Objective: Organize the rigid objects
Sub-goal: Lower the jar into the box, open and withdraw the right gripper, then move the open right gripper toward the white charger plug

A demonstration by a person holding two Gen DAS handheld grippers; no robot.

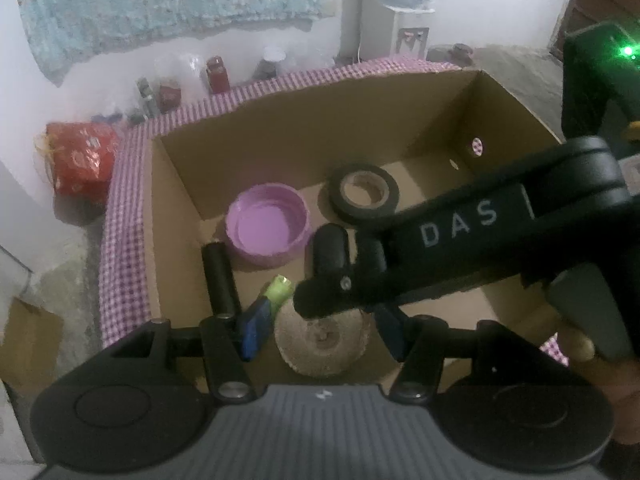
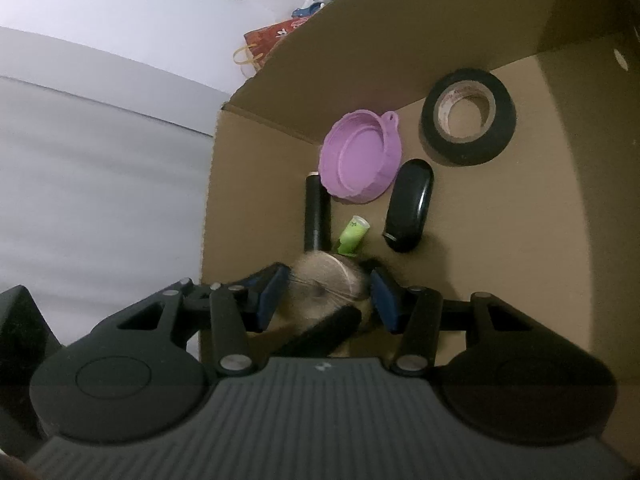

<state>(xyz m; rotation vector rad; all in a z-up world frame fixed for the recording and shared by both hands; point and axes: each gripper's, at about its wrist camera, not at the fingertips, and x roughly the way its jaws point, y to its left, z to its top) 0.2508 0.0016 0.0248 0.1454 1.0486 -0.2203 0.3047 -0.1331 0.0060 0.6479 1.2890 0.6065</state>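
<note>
A cardboard box [image 1: 280, 140] holds a purple lid [image 1: 266, 230], a black tape roll [image 1: 364, 194], a black cylinder [image 1: 220, 276] and a small green tube [image 1: 278, 290]. The right wrist view also shows a black oval case [image 2: 408, 206]. A tan twine spool [image 2: 324, 284] sits low at the box's near side, and my right gripper [image 2: 328, 278] is shut on it, its blue pads [image 2: 272, 296] against both sides. My left gripper [image 1: 322, 312] stands open around the same spool [image 1: 320, 346] with a small gap at its left pad. The right gripper [image 1: 320, 276] reaches in from the right and hides the left gripper's right finger.
The box stands on a pink checked cloth [image 1: 124, 216]. Beyond it are a red bag [image 1: 80, 160], jars [image 1: 218, 74] along the white wall and a water dispenser [image 1: 400, 28]. The right half of the box floor [image 2: 520, 240] is bare cardboard.
</note>
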